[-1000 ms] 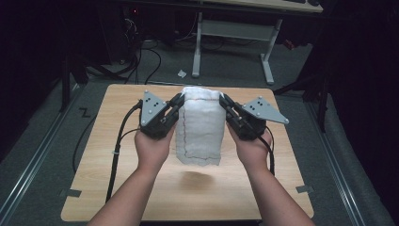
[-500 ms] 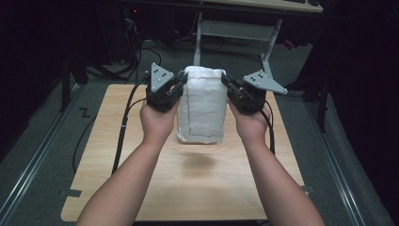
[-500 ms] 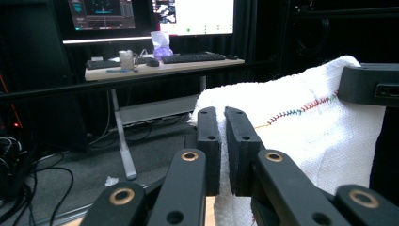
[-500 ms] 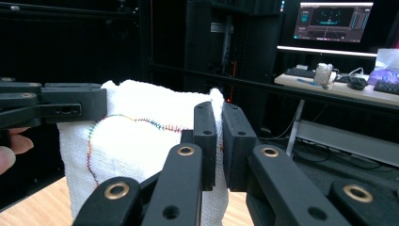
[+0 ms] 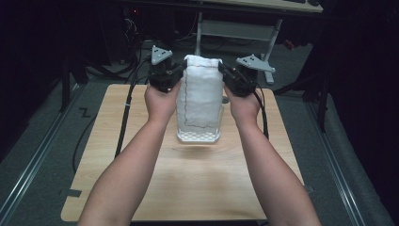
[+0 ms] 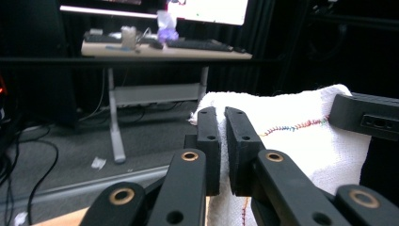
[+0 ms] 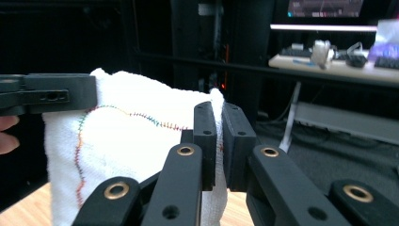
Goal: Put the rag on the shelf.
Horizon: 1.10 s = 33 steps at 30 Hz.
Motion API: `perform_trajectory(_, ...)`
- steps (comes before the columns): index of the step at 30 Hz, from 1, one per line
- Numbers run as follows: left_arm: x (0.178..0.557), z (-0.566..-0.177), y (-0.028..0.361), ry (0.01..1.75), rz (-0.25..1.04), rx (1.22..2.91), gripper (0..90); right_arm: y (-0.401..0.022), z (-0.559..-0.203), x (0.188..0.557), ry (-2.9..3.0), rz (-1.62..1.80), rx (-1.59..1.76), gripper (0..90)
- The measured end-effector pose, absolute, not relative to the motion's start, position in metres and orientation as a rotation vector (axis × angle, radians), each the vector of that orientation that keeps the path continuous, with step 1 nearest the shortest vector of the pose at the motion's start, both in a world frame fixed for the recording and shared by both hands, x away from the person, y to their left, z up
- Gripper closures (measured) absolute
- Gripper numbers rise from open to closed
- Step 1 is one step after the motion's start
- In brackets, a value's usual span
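At the left of the high view, the left gripper [image 5: 175,75] is held up in the person's left hand [image 5: 161,100], its grey three-cornered plate on top and its cable trailing down over the left edge of the wooden tabletop [image 5: 197,188]. Its jaws are closed on the upper left corner of a white towel [image 5: 200,96]; in the left gripper view the two black jaws stand almost together with the white cloth [image 6: 301,136] pinched between them. The towel hangs straight down between the two grippers, held above the middle of the tabletop, folded or doubled into a tall narrow shape with a line of coloured stitching running across it and a waffle-textured lower edge hanging free of the wood. To the right, the right gripper [image 5: 227,75] is held up in the right hand [image 5: 242,104], level with the left one, jaws clamped on the towel's upper right corner; the right gripper view shows the cloth's edge [image 7: 131,136] nipped between the nearly touching jaws, with the left gripper's black body [image 7: 47,96] at the far corner.
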<state>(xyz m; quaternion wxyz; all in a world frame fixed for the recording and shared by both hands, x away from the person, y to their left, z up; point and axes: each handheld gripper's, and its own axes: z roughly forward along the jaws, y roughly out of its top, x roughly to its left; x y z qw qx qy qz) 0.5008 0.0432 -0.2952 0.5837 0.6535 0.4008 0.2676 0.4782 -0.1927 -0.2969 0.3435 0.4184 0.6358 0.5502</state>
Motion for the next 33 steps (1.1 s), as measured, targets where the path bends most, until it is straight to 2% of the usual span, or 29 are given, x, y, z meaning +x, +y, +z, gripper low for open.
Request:
perform_trajectory(8,0.532,-0.320,0.042,0.976,0.579,1.603,84.9,-0.198,-0.313,0.517,1.734,1.399,1.175,85.8)
perform_trajectory(18,0.555,-0.341,0.041,1.008,0.569,1.676,84.0,-0.190,-0.332,0.537,1.775,1.298,1.182,84.9)
perform_trajectory(19,0.560,-0.348,0.039,1.017,0.519,1.701,82.5,-0.189,-0.337,0.541,1.784,1.272,1.198,83.5)
perform_trajectory(21,0.562,-0.352,0.038,0.994,0.513,1.715,66.8,-0.191,-0.343,0.547,1.809,1.281,1.221,71.0)
perform_trajectory(22,0.562,-0.352,0.038,0.994,0.513,1.715,60.7,-0.191,-0.343,0.547,1.809,1.281,1.221,71.0)
perform_trajectory(23,0.560,-0.353,0.038,0.985,0.538,1.700,57.0,-0.191,-0.348,0.548,1.815,1.259,1.218,61.9)
perform_trajectory(27,0.555,-0.351,0.039,0.995,0.541,1.651,52.5,-0.191,-0.353,0.546,1.833,1.249,1.204,59.7)
perform_trajectory(33,0.544,-0.349,0.038,0.970,0.564,1.670,53.4,-0.187,-0.352,0.538,1.840,1.248,1.176,55.9)
